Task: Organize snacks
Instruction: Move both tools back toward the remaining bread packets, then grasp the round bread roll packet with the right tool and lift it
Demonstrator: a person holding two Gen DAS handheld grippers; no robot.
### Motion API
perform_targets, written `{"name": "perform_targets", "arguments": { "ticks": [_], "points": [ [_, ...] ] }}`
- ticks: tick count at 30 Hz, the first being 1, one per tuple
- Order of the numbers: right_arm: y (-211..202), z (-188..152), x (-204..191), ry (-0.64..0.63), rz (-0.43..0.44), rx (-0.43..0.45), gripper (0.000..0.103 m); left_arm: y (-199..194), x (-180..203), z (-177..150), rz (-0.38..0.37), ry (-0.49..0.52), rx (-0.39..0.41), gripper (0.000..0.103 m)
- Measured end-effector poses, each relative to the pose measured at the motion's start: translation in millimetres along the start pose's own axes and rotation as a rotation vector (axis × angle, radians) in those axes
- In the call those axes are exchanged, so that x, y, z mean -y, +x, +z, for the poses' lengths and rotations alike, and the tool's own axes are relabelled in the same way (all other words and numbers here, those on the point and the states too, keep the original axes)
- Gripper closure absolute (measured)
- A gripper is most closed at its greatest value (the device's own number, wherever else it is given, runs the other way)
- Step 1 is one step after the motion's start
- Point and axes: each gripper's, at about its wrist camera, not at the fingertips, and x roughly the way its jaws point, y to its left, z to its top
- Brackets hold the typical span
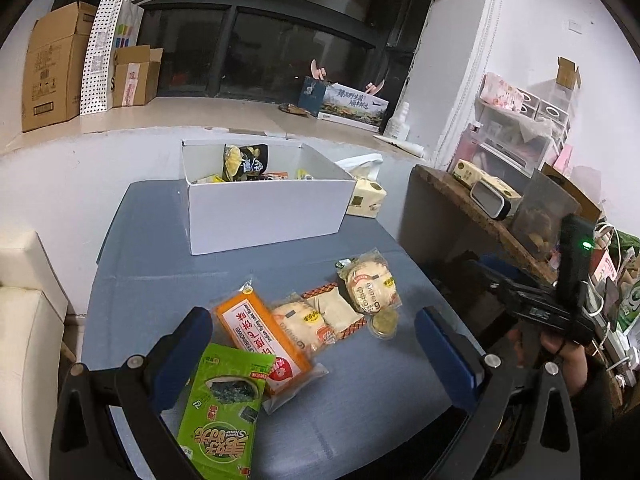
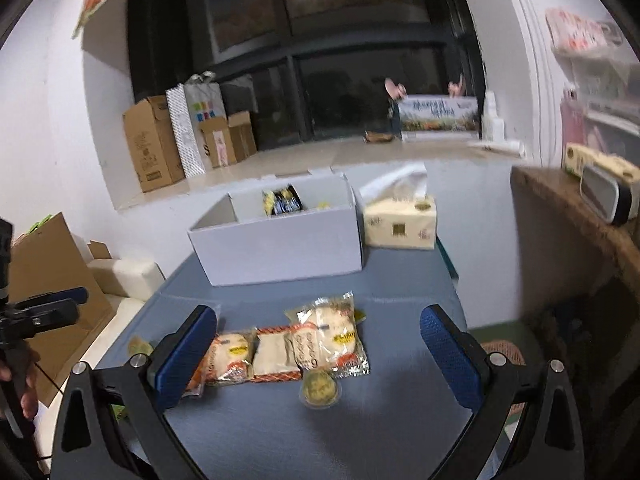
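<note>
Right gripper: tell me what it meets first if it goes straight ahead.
Probably the round gold-wrapped snack, lying between the open right gripper fingers; the rice cracker packets come just behind. Depth is uncertain.

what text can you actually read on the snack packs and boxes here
"Indian flying cake flavor", upside down, with blurred red Chinese characters: orange pack
"Sweet", upside down, beside large Chinese characters I can't read: green seaweed pack
Chinese calligraphy, too small to read: long printed box on the sill
Print too blurred to read: round rice cracker packs, tissue box, brown cartons
</note>
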Motion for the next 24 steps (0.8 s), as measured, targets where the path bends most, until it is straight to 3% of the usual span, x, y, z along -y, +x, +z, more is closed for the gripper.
{"name": "perform_targets", "arguments": {
  "ticks": [8, 15, 19, 21, 22, 23, 24],
  "points": [
    [52, -5, -9, -0.074, -0.063, -0.123, 0.0, 8, 0, -7, 0.013, 0.008, -0.03, 0.0],
    [132, -6, -37, -0.238, -0.178, -0.25, 0.0, 18, -5, -14, 0.013, -0.015, -0.071, 0.0],
    [168, -12, -39, -0.256, -0.23, -0.311, 0.0, 20, -12, -16, 0.017, -0.036, -0.077, 0.0],
    [178, -15, -35, -0.238, -0.207, -0.355, 0.0, 19, -16, -17, 0.018, -0.047, -0.075, 0.0],
    [181, -16, -32, -0.217, -0.187, -0.374, 0.004, 19, -17, -17, 0.015, -0.055, -0.075, 0.0],
    [182, -17, -30, -0.194, -0.175, -0.379, 0.023, 19, -20, -18, 0.004, -0.069, -0.076, 0.0],
    [179, -16, -26, -0.171, -0.167, -0.362, 0.026, 19, -21, -18, 0.0, -0.076, -0.076, 0.0]
  ]
}}
